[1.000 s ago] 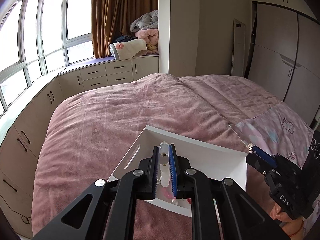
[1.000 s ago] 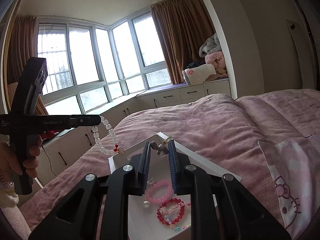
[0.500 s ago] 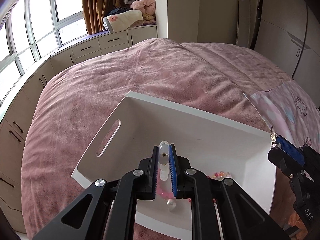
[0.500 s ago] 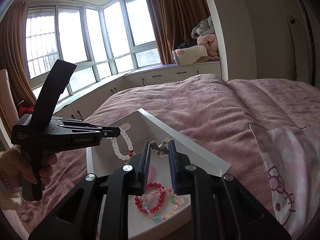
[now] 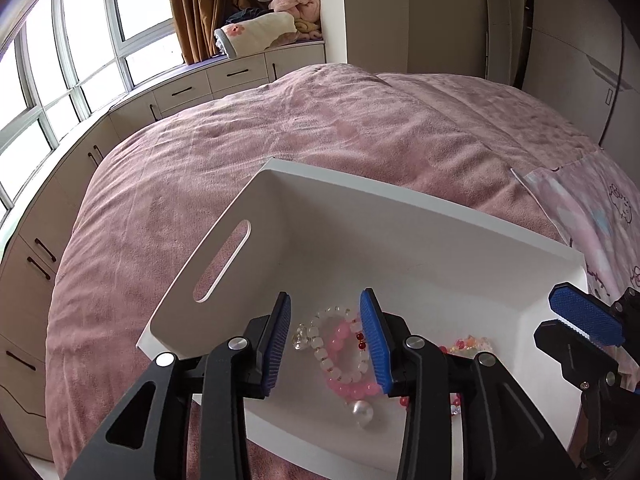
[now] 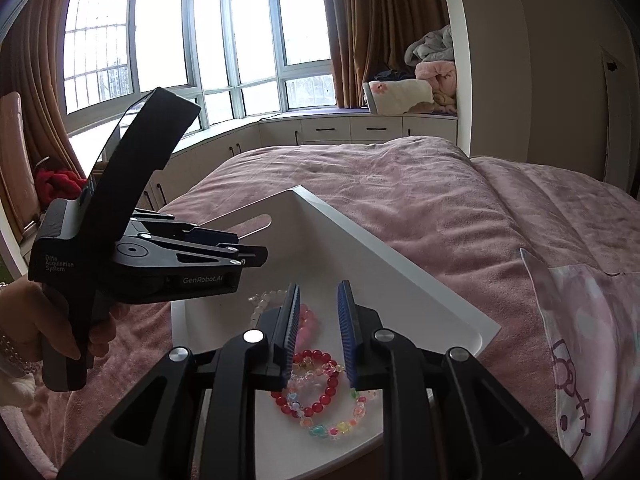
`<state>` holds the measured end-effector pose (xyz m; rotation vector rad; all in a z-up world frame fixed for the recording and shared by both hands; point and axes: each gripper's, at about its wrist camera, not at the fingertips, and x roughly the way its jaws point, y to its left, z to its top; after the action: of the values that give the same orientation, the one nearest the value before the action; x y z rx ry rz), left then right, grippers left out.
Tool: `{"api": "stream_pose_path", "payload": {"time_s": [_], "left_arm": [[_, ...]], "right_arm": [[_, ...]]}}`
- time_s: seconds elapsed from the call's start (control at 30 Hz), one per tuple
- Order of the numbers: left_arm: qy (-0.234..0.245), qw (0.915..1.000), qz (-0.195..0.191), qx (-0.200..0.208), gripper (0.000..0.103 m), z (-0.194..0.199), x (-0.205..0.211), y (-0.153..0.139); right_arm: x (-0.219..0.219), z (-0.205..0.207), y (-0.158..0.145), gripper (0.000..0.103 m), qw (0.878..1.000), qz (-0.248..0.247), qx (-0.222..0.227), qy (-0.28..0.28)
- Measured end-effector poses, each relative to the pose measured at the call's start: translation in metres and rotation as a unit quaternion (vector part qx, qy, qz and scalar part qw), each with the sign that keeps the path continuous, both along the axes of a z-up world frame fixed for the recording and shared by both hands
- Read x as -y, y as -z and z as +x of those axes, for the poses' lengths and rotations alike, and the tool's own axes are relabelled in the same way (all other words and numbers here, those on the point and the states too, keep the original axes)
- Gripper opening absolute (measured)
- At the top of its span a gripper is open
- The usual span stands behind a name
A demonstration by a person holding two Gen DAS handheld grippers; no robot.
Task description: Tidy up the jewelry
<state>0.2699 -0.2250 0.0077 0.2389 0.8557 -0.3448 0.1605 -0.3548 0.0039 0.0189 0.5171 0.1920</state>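
Observation:
A white tray (image 5: 420,208) with a slot handle lies on the pink bed; it also shows in the right wrist view (image 6: 400,264). My left gripper (image 5: 325,338) is open and empty just above the tray. A white bead bracelet (image 5: 320,344) lies under it on a pink bead bracelet (image 5: 344,384), beside a large pearl (image 5: 362,412). My right gripper (image 6: 318,332) is open and empty over a red bead bracelet (image 6: 316,400) and a multicoloured bead bracelet (image 6: 340,426). The right gripper also shows in the left wrist view (image 5: 580,320), and the left gripper in the right wrist view (image 6: 240,256).
The pink bedspread (image 5: 280,120) surrounds the tray. A Hello Kitty pillow (image 6: 584,336) lies to the right. Window-seat cabinets (image 5: 224,76) with folded blankets (image 5: 256,36) stand behind the bed. A wardrobe (image 5: 580,60) stands at the right.
Both grippers have come down over the tray and opened. The left one has let go of the white bead bracelet, which now lies in the tray. The right one has let go of its small metal piece.

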Motion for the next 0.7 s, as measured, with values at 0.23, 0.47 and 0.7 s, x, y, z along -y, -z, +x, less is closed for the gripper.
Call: {"api": "stream_pose_path", "payload": {"time_s": [0.23, 0.47, 0.7], "left_arm": [[-0.019, 0.9973, 0.006, 0.071, 0.081, -0.028, -0.018, -0.032], [-0.031, 0.9849, -0.006, 0.17, 0.094, -0.089, -0.043, -0.074], [-0.056, 0.9775, -0.044, 0.199, 0.099, -0.137, -0.067, -0.088]], "right_arm": [[0.012, -0.023, -0.021, 0.08, 0.994, 0.036, 0.092, 0.034], [0.034, -0.062, -0.048, 0.095, 0.974, 0.089, 0.197, 0.069], [0.023, -0.083, -0.053, 0.098, 0.982, -0.016, 0.181, 0.057]]}}
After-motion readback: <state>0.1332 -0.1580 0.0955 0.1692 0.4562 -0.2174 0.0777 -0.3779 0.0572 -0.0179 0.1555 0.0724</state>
